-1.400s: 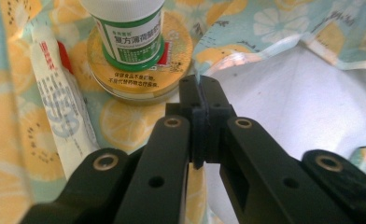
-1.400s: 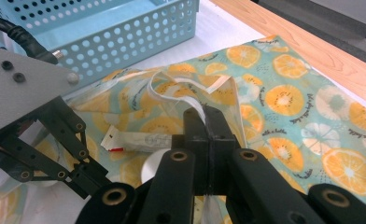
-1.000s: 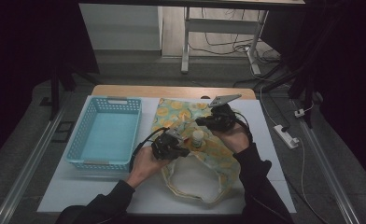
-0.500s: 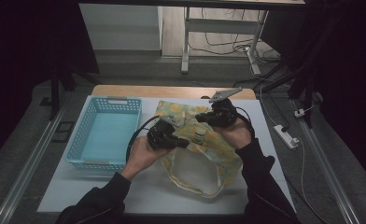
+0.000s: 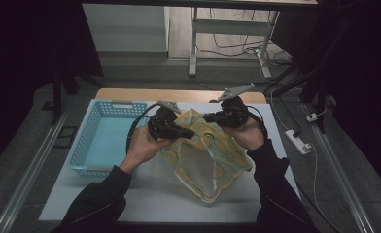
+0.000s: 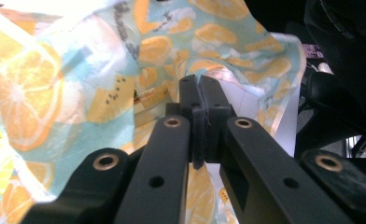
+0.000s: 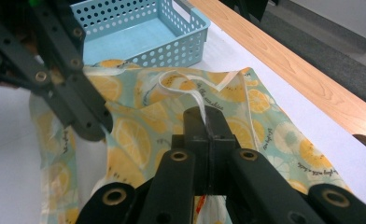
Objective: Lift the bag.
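A cloth bag printed with orange slices on pale blue (image 5: 213,155) lies on the white mat, and its near end is raised off the surface. My left gripper (image 5: 191,133) is shut on the bag's upper edge, and the print (image 6: 55,84) drapes around its closed tips (image 6: 200,86). My right gripper (image 5: 205,116) is shut on a white strap at the bag's rim (image 7: 204,114), with the bag (image 7: 134,135) spread beneath it. In the right gripper view the left gripper (image 7: 95,130) stands close by at the upper left.
A light blue perforated basket (image 5: 89,141) stands on the mat to the left of the bag (image 7: 139,32). A wooden table edge (image 5: 179,94) runs along the back. A white power strip (image 5: 298,141) lies off the right side.
Both grippers have moved up and toward the far side, and the bag has come up with them. Its mouth now hangs open toward the front.
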Motion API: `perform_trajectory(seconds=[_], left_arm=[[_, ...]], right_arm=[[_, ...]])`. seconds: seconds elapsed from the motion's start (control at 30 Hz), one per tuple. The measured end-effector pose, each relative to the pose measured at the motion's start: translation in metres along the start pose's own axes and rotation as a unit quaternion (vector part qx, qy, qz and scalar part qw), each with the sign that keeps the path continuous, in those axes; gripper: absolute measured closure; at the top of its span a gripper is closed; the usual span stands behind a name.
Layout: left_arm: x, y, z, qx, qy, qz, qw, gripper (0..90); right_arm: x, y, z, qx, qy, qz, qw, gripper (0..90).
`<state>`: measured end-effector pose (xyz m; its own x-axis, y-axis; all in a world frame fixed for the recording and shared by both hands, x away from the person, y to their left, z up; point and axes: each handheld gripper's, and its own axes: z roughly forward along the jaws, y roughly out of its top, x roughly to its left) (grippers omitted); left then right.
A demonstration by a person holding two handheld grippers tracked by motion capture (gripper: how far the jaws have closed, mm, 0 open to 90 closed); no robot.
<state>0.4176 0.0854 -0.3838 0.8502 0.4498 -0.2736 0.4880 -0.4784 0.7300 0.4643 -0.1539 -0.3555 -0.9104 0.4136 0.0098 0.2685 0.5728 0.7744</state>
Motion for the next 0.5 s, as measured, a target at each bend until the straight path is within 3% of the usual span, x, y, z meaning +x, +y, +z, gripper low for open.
perform_trajectory(seconds=[0.3,0.5], left_arm=[[0.012,0.015,-0.018,-0.022,-0.008,-0.013,0.9997,89.8],[0.017,0.031,-0.033,-0.037,-0.002,-0.013,0.9992,89.7]], right_arm=[[0.001,0.008,-0.006,-0.005,0.003,0.000,1.0000,89.3],[0.004,0.022,-0.013,-0.010,-0.001,-0.008,0.9999,89.3]])
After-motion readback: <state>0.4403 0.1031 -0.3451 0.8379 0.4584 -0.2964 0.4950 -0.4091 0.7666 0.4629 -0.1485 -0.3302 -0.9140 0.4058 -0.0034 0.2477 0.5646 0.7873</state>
